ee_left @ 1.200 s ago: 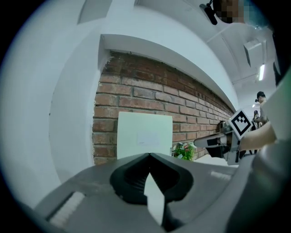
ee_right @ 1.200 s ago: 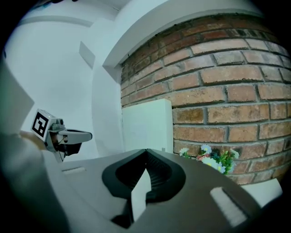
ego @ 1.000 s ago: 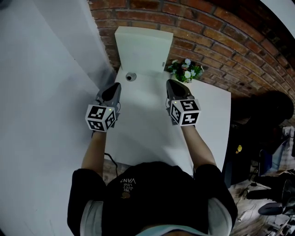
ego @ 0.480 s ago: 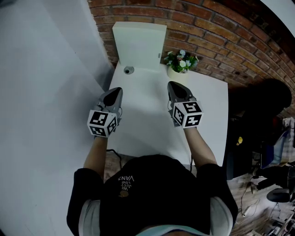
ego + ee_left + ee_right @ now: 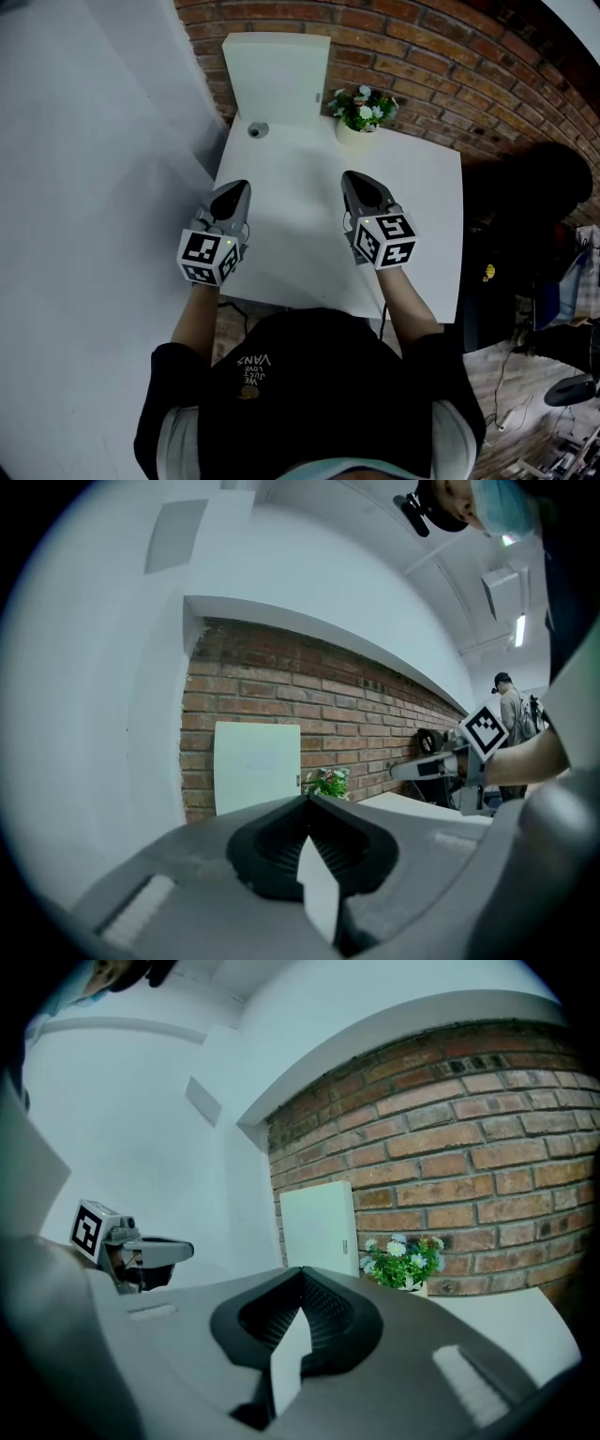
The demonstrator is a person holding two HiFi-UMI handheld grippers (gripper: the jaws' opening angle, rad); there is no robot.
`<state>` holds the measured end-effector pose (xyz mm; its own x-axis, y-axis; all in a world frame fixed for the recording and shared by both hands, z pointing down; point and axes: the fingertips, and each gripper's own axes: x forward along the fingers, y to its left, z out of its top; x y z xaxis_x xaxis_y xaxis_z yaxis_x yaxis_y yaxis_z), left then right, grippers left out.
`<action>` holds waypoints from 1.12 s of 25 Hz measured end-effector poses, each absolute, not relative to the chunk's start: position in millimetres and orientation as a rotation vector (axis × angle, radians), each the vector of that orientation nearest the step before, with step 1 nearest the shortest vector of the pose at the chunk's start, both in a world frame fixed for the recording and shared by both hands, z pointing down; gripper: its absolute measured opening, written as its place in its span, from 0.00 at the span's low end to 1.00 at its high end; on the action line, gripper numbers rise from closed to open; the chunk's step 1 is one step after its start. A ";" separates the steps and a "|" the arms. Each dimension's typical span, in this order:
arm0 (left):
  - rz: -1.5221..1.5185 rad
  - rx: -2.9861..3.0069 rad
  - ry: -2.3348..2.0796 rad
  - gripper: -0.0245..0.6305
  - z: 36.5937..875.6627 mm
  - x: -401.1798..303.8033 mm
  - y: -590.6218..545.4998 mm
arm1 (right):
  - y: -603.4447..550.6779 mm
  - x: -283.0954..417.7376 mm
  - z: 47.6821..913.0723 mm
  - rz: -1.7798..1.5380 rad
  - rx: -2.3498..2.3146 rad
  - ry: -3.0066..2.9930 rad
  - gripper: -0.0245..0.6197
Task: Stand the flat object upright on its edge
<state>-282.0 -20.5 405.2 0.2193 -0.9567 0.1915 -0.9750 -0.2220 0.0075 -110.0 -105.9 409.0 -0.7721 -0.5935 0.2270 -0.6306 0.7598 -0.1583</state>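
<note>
Flat white board [image 5: 277, 75] stands well ahead of my tools at the worktop's [image 5: 309, 234] far end, on its lower edge against the brick wall [image 5: 422, 66]. Its broad face is toward me and its long axis roughly vertical. My left tool [image 5: 236, 187] and right tool [image 5: 354, 183] are both clenched on nothing, so reaching in like this could, I judge, only shove it flat or into the flower pot [image 5: 359, 111] ahead of my right tool.

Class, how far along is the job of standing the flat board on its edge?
Done, it seems: the flat white rectangular board stands upright on its edge at the white table's far end, by the brick wall. In hand: nothing; the left claw and right claw are both shut, empty and clear of it. Left: seemingly nothing.
</note>
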 end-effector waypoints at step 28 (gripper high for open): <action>0.201 2.349 -1.829 0.04 422.9 -238.5 38.1 | -26.4 -63.9 422.4 0.417 1.009 -2.806 0.04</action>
<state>-238.5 38.1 422.9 0.2440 -0.9486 0.2015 -0.9697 -0.2407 0.0411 -63.9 -26.4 422.4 -0.7678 -0.6040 0.2137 -0.6401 0.7382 -0.2131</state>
